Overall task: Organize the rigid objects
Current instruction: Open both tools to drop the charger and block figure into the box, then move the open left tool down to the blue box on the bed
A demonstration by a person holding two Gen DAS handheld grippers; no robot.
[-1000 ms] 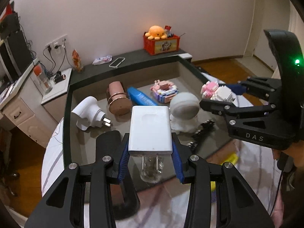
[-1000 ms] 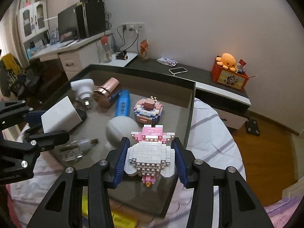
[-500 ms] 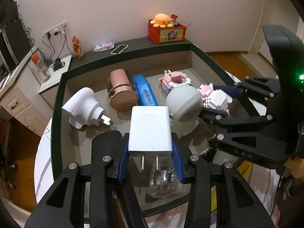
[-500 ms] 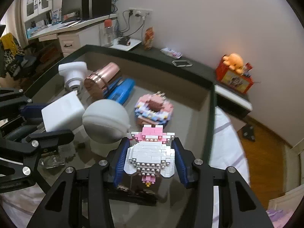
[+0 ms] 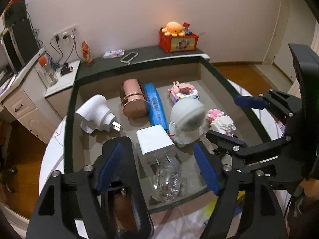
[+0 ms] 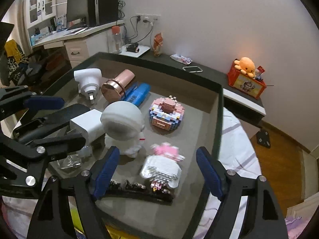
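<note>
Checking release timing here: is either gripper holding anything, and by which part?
Nothing is held. The left gripper is opening around the white charger; the right gripper is opening around the pink-and-white brick figure. No pads touch.

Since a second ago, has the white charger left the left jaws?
Yes. The white charger has dropped from between the opening jaws of the left gripper and lies in the tray, beside the white astronaut figure.

Both wrist cameras look steeply down from close above the near edge of the shallow tray (image 5: pixel 70 107), left view from its near left, right view from its near right, sharing its interior, somewhat warped by fisheye.
</note>
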